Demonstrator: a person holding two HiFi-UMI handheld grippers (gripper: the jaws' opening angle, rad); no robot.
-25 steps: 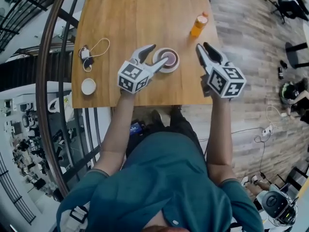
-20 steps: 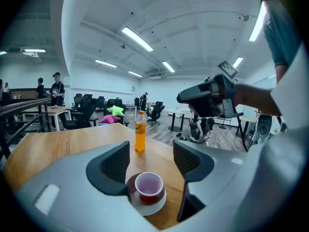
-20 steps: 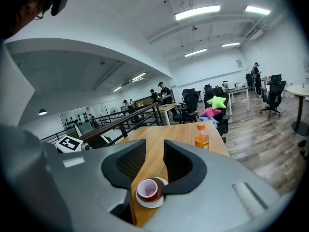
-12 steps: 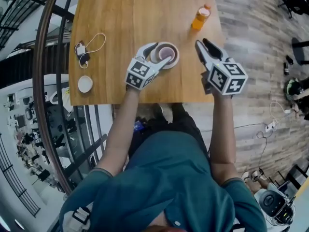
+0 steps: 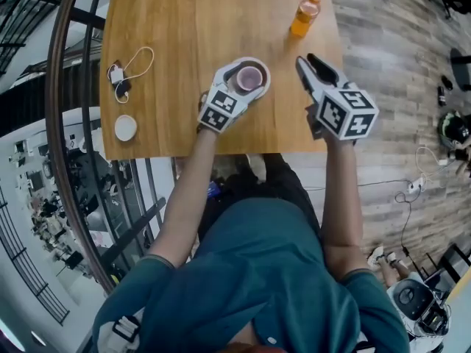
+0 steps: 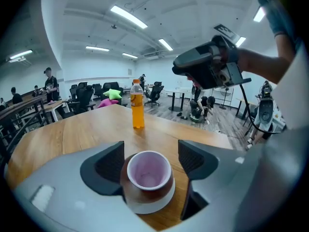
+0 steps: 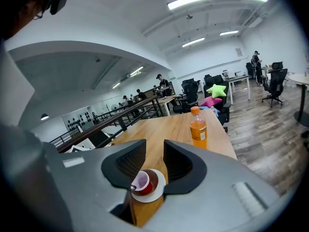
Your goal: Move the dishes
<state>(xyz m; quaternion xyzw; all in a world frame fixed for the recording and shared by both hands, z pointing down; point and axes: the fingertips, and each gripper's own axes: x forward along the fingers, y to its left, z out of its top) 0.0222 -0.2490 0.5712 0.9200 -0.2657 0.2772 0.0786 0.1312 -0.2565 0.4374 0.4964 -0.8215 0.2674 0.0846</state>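
Standing open around the stacked dishes

A wooden table (image 5: pixel 188 20) fills the far part of the head view. The left gripper (image 5: pixel 243 81) reaches over its near edge, and its jaws have just been opening. They are now wide apart, with the dishes between them. The right jaw is clearly free of the stack. The left jaw is just beside the bowl, and I cannot tell if it touches. The right gripper (image 5: pixel 307 60) hangs to the right of the stack, near the right edge of the table. Its jaws leave only a narrow gap and nothing is between them.

The dishes stand near the near edge, about in the middle. A white plate (image 6: pixel 153 208) is lowest, a brown bowl (image 6: pixel 141 193) sits on it, and a pink cup (image 6: pixel 148 170) stands upright in the bowl. An orange bottle (image 5: pixel 304 17) stands upright farther away, to the right. A white cable (image 5: pixel 144 61) and a small white disc (image 5: pixel 125 128) lie at the left side, well apart from the dishes.
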